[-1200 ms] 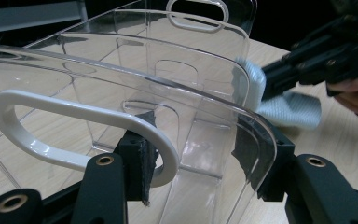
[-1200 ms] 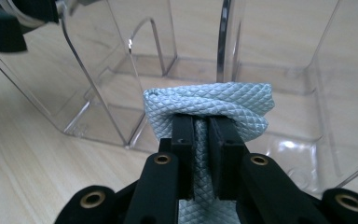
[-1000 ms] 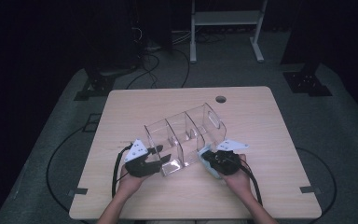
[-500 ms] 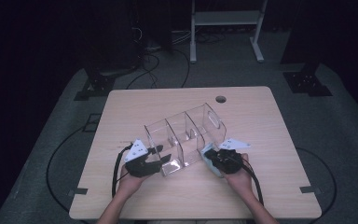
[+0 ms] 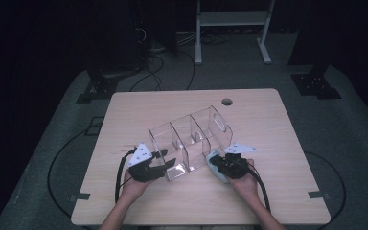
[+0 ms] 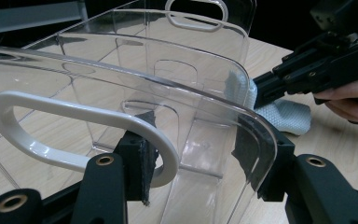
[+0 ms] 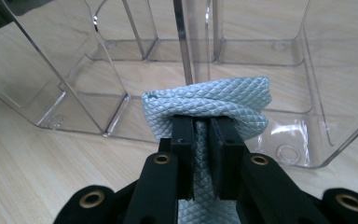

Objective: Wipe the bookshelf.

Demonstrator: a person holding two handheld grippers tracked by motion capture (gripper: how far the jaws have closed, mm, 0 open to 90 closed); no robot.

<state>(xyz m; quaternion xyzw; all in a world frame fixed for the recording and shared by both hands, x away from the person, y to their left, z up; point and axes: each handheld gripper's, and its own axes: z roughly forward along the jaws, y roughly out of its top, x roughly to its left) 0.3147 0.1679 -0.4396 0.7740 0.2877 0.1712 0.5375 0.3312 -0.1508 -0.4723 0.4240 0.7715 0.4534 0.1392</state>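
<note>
- The clear plastic organizer (image 5: 189, 139) sits near the middle of the wooden table (image 5: 268, 120), its compartments running away from the person on a slant.
- The left gripper (image 5: 165, 160) has its jaws clamped across the near end wall, one pad inside and one outside, right by the white handle loop (image 6: 74, 135). It looks like the anchor for the job.
- The right gripper (image 7: 200, 135) has its jaws closed tight on a folded pale blue cloth (image 7: 209, 100), which bulges out in front of the tips against the organizer's long side wall.
- From where I stand, this is a wiping step: the side wall is being cleaned.
- To do it well, I'd keep the cloth flat on the plastic and press lightly, since the thin wall could flex.
- The left grip should hold firm so the organizer doesn't skid.
</note>
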